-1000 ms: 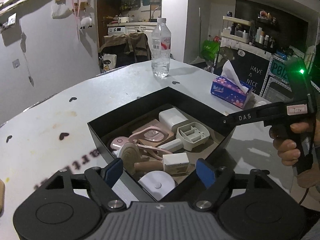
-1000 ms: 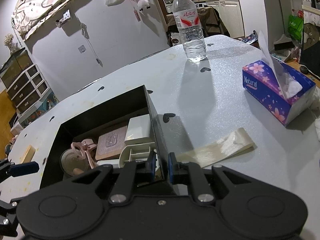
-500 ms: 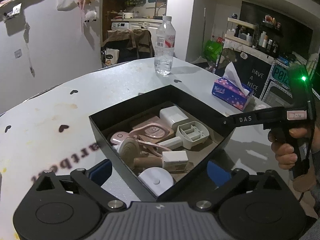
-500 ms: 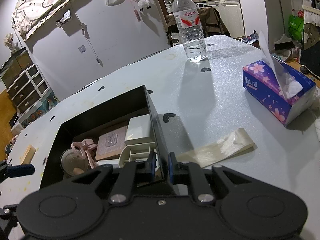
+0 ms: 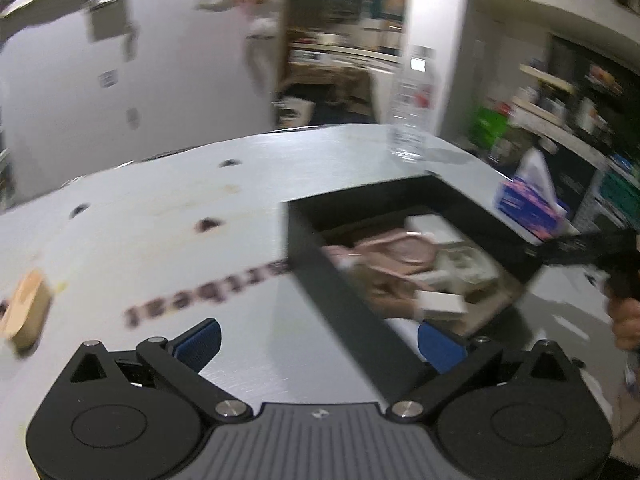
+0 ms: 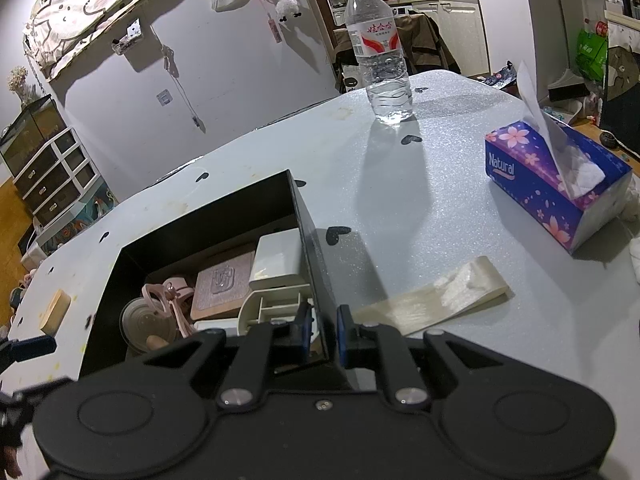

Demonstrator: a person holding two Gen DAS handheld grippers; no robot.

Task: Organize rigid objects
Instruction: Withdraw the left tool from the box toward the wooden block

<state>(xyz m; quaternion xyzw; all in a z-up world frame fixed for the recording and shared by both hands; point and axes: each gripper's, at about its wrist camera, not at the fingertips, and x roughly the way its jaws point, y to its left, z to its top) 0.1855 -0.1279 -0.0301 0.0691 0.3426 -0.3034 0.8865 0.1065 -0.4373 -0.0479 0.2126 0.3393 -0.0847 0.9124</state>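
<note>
The box [image 6: 308, 236] is black, holding pink and white items, on a pale grey speckled tabletop [image 6: 440, 208] dotted with small black hearts. The tissue box [image 6: 556, 184] is blue-purple with pink blossoms; the bottle [image 6: 380, 60] is clear with a red-and-white label.

Tissue box [image 6: 552, 184]: "Natural" in white on the purple side panel. Water bottle [image 6: 378, 52]: red-and-white label with red Chinese characters, too small to read reliably. Table [image 5: 160, 240]: dark printed lettering upside down and motion-blurred in the left wrist view, not legible.
</note>
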